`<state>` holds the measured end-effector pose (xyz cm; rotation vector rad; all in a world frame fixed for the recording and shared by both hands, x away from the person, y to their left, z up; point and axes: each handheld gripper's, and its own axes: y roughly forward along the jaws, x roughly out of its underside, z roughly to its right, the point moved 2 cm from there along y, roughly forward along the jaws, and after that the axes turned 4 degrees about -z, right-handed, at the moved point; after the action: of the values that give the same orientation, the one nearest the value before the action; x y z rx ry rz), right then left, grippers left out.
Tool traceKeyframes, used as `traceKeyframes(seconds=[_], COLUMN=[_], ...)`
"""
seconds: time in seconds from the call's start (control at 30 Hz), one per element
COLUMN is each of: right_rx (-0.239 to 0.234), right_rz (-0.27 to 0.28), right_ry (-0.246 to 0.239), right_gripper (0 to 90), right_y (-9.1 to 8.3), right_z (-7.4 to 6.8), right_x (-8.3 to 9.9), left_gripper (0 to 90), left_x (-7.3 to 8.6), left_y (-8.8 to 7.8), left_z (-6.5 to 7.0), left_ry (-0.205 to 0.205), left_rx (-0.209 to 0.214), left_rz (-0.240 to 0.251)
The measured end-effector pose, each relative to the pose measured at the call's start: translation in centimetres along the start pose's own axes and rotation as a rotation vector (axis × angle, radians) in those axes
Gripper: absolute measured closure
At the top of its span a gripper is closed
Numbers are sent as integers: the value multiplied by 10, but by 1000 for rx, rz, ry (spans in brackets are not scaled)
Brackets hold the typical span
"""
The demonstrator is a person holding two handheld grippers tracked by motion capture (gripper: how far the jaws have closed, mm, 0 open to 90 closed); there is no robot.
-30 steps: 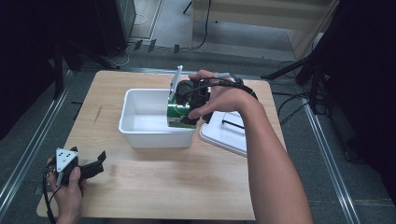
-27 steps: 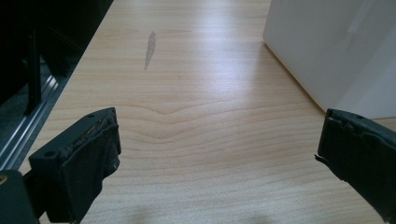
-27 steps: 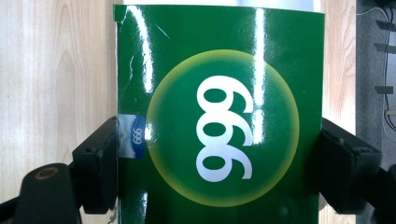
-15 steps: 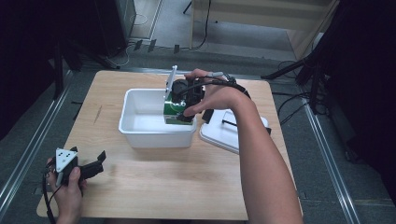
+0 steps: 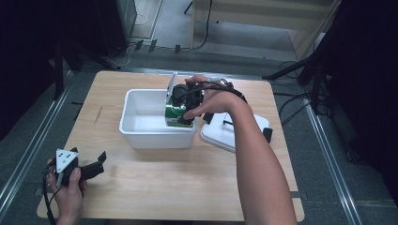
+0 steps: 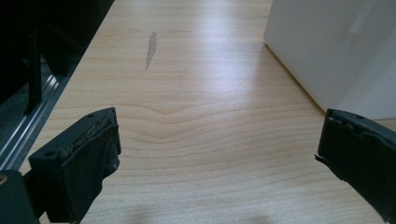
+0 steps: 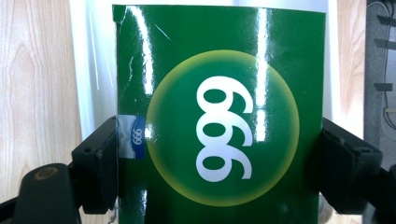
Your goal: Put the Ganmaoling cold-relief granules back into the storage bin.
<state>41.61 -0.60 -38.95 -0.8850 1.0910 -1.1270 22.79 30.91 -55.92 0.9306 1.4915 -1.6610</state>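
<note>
A glossy green box (image 7: pixel 219 121) with a yellow ring and white "999" sits between the jaws of my right gripper (image 7: pixel 219 172), which press on its two sides. In the high view that box (image 5: pixel 177 114) hangs inside the right end of a white plastic bin (image 5: pixel 141 123), with the right gripper (image 5: pixel 182 111) pointing down into it. My left gripper (image 5: pixel 91 166) rests near the table's front left corner, held in a hand. Its jaws stand wide apart over bare wood (image 6: pixel 210 140), and the gripper (image 6: pixel 217 158) has nothing between them.
A white lid (image 5: pixel 225 133) lies flat just right of the bin. The bin's white wall (image 6: pixel 336 51) rises at the upper right of the left gripper view. Metal rails run along both table sides. Bare wooden tabletop (image 5: pixel 178 187) spreads in front of the bin.
My right gripper has sunk a little with the green box, lowering it deeper into the bin's right end. The left hand has stayed put.
</note>
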Motion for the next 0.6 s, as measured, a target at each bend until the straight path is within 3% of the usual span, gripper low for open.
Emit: traceKeyframes(seconds=[0.27, 0.53, 0.6], right_rx=[19, -2, -15], right_rz=[-19, -27, -52], right_ry=[-47, -48, -35], right_gripper=[158, 158, 158], right_y=[16, 37, 42], right_z=[0, 2, 1], right_x=[0, 0, 1], left_gripper=[0, 0, 0], left_x=[0, 0, 0], left_y=[0, 0, 0], left_z=[0, -1, -1], left_ry=[1, -9, -10], left_rx=[1, 3, 3], left_rz=[0, 3, 4])
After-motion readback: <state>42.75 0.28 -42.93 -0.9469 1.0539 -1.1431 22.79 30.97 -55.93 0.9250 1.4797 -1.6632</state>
